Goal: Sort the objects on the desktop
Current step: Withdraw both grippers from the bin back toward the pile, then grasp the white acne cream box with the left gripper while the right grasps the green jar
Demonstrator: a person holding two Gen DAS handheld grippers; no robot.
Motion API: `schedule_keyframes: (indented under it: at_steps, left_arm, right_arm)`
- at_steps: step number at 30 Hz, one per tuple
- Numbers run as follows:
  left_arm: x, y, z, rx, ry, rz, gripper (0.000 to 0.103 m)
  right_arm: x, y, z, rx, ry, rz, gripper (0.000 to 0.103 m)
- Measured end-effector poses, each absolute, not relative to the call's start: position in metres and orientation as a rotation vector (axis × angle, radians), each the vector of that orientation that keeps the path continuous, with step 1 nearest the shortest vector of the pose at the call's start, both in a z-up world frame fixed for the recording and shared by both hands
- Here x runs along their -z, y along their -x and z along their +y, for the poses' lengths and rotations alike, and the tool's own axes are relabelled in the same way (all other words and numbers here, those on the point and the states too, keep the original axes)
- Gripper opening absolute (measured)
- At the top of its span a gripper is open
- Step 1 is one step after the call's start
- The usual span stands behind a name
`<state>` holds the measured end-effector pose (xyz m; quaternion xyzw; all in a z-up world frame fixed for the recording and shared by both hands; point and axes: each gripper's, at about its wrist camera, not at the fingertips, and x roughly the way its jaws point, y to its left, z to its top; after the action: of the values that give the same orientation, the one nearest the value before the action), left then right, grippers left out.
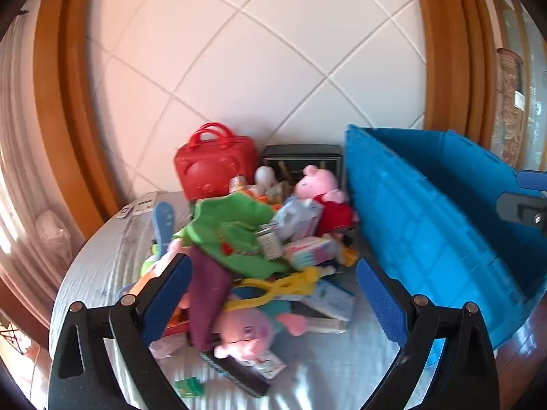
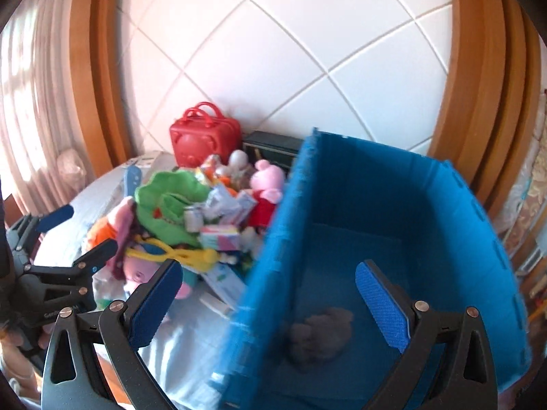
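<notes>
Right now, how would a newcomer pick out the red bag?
Find the big blue crate on the table, then the toy heap left of it. Behind that heap, against the white tiled wall, stands the red bag, the only hard-shelled thing with two loop handles.

Not much to read here: only a scrap of white lettering, "Gen", sits on the black body of the left gripper (image 2: pixel 77 241) at the near left, its end cut off; the printing on boxes in the pile is too blurred.

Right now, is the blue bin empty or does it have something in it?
Nearly empty. The right wrist view looks into the blue bin and shows one blurry grey-brown soft lump on its floor, with bare blue floor around it.
</notes>
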<state>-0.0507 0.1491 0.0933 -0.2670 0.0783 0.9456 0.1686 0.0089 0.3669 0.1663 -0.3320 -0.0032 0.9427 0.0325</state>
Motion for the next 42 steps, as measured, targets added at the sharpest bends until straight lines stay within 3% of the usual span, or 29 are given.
schedule_keyframes:
  at_steps: [10,19,29,38,41,42]
  left_arm:
    - [-0.039,0.092,0.018,-2.839,0.902,0.216,0.098]
    - [0.06,0.117,-0.07,-2.861,1.136,0.22,0.098]
    - [0.139,0.147,-0.098,-2.733,1.313,0.196,0.098]
    - [0.172,0.168,-0.102,-2.638,1.324,0.18,0.098]
    - [0.185,0.174,-0.099,-2.586,1.337,0.154,0.095]
    - [0.187,0.175,-0.098,-2.574,1.326,0.137,0.089]
  right_arm:
    - [-0.129,0.028,0.288,-2.956,1.092,0.112,0.103]
    - [-0.029,0.069,0.222,-2.89,1.291,0.126,0.103]
    - [0.072,0.08,0.185,-2.705,1.533,0.171,0.103]
    - [0.104,0.074,0.16,-2.591,1.612,0.238,0.103]
    - [0.11,0.073,0.145,-2.596,1.628,0.239,0.103]
    - [0.113,0.074,0.139,-2.598,1.638,0.236,0.103]
